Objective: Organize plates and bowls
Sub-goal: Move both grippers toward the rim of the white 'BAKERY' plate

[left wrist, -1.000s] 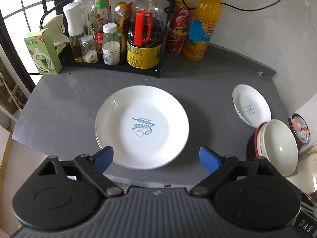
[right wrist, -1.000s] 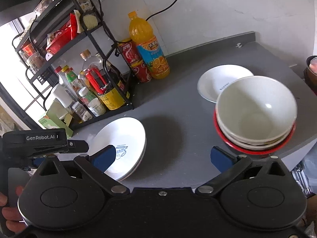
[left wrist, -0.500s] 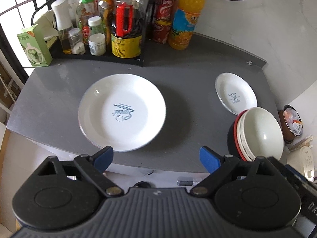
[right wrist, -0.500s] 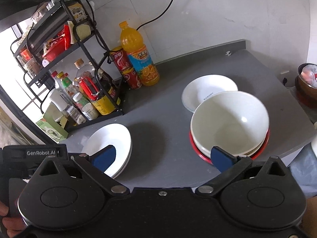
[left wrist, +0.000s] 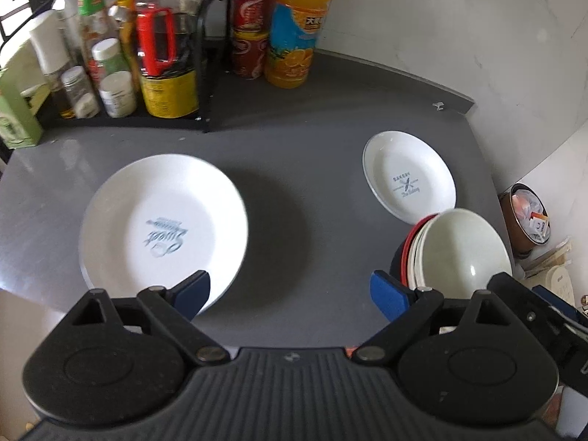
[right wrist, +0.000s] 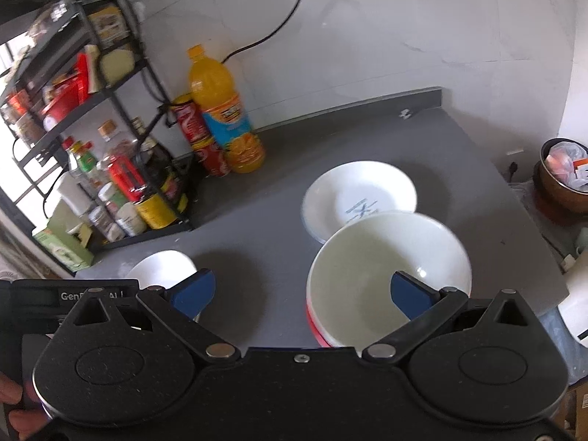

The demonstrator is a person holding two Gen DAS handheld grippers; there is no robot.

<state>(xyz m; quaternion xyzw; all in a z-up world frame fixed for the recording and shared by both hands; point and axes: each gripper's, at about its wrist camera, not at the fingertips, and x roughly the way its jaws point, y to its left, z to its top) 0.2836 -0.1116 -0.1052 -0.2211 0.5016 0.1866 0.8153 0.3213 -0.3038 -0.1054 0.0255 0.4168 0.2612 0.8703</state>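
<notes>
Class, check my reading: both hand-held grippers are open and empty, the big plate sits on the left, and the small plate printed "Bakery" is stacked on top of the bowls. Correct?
One error. The small plate lies flat on the counter behind the bowls, not on them, as the left wrist view shows. The rest holds: both the left hand-held gripper and the right hand-held gripper are open and empty, and the big plate is on the left.

Sm. plate (left wrist: pixel 408 176) behind bowl stack (left wrist: pixel 463 253)
</notes>
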